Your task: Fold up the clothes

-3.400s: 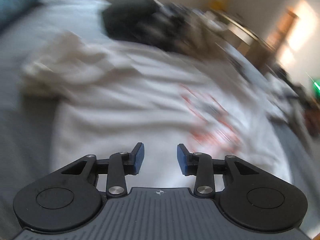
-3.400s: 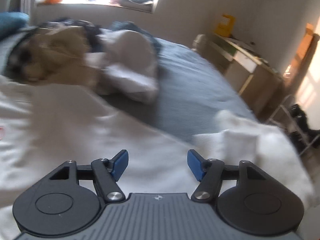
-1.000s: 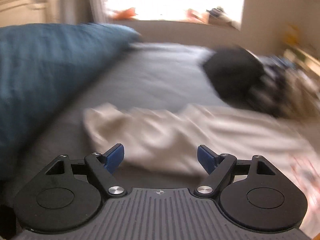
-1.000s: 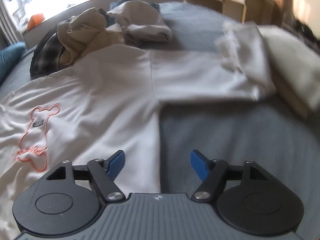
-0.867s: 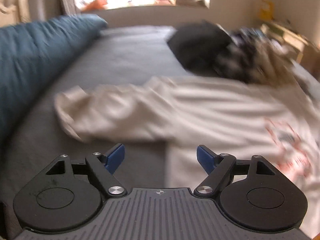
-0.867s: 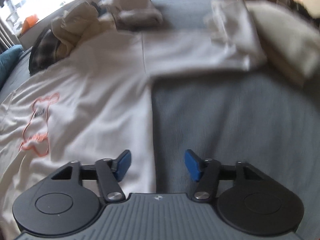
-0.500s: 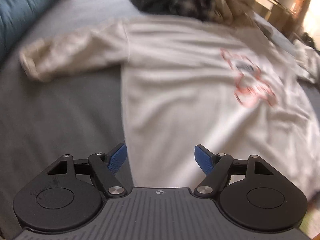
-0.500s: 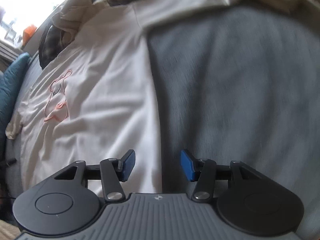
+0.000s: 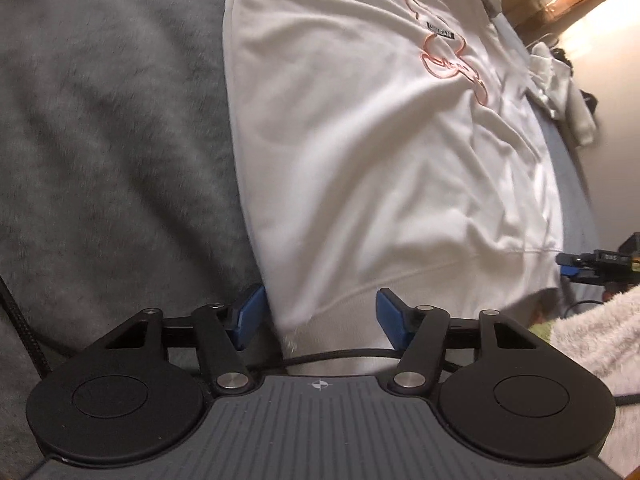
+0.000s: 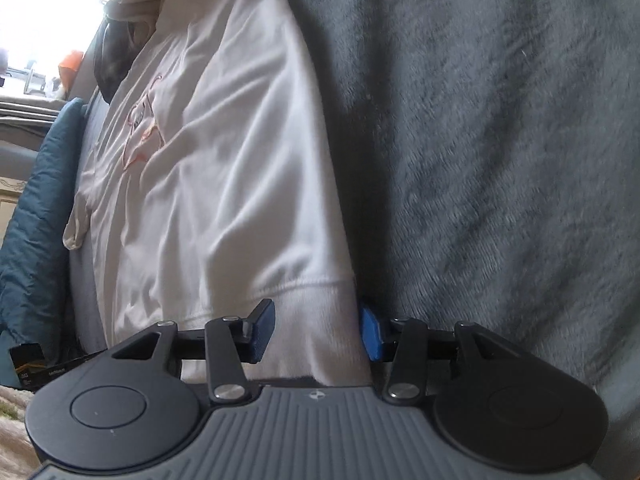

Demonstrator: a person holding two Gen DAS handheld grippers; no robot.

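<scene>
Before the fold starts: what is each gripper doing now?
Left gripper: open, straddling the sweatshirt hem corner.
Right gripper: open, around the other hem corner.

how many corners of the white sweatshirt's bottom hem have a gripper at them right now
2. The left gripper is open around the hem corner of the white sweatshirt on its side; the right gripper is open around the opposite hem corner. Neither has closed yet.

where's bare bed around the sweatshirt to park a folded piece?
Bare grey blanket runs along the white sweatshirt side seam ahead of the right hand-held gripper. A second strip lies off the other seam, by the left hand-held gripper. Crowded: the far end, with piled clothes.
</scene>
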